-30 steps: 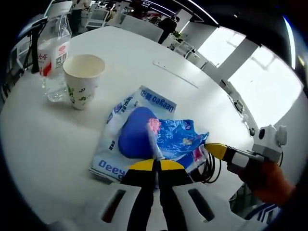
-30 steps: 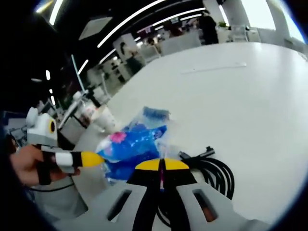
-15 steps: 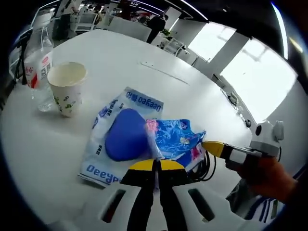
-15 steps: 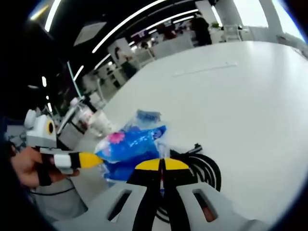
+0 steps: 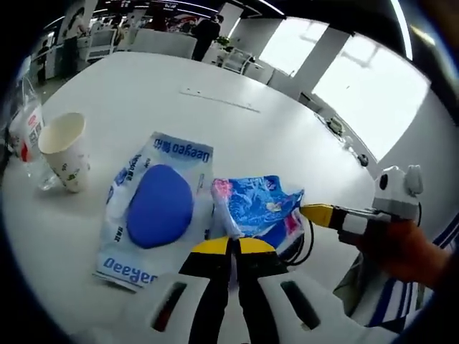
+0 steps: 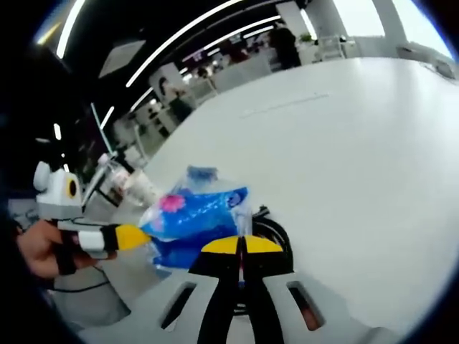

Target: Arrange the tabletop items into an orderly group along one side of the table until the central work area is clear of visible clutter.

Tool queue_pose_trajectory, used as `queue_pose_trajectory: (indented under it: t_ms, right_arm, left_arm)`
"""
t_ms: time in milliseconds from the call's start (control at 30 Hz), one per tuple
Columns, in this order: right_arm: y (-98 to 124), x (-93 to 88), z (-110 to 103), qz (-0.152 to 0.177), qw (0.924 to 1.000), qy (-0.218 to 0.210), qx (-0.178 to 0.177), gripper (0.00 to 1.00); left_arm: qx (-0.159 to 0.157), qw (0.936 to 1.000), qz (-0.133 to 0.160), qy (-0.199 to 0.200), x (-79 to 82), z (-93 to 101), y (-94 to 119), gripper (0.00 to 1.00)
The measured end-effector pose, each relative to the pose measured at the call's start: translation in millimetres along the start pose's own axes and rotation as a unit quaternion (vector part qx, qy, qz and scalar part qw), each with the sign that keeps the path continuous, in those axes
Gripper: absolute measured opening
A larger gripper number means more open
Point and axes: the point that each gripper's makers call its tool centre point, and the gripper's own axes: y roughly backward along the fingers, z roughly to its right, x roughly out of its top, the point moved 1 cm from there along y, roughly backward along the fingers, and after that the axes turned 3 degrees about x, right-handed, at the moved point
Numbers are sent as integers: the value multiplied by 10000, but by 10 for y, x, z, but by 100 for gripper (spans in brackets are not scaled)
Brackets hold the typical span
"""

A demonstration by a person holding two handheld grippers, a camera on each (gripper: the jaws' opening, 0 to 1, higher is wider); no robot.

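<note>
A crinkled blue patterned bag hangs between both grippers. My left gripper is shut on its near edge. From the right, the right gripper pinches the bag's far corner. In the right gripper view the same bag sits just above my shut right gripper, and the left gripper holds its left end. A white Deeyeo packet with a blue oval lies flat on the table, left of the bag. A coiled black cable lies under the bag.
A paper cup and a clear water bottle stand at the left edge of the round white table. A person's hand holds the right gripper. Chairs and desks lie beyond the table.
Both grippers have carried the blue bag sideways off the Deeyeo packet, away from the cup and bottle. The packet's blue oval now shows in full.
</note>
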Motion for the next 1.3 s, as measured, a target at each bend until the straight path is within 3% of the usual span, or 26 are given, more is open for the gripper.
queue_pose_trajectory:
  t_ms: [233, 433, 733, 933, 1300]
  right_arm:
    - [70, -39, 81, -22, 9998, 181, -43, 0]
    - [96, 0, 193, 31, 9999, 93, -74, 0]
    - [109, 261, 322, 91, 9997, 210, -62, 0]
    - [106, 464, 338, 130, 9994, 297, -86, 0]
    - [26, 753, 569, 204, 9990, 366, -144, 0]
  left_arm:
    - [-92, 9989, -170, -421, -51, 135, -79, 0]
    - [-165, 9981, -178, -558, 13, 225, -167, 0]
    - [-223, 9985, 90, -492, 320, 291, -290, 0]
    - [-249, 9986, 149, -431, 433, 350, -415, 0]
    - [-234, 9986, 259, -399, 717, 396, -677, 0]
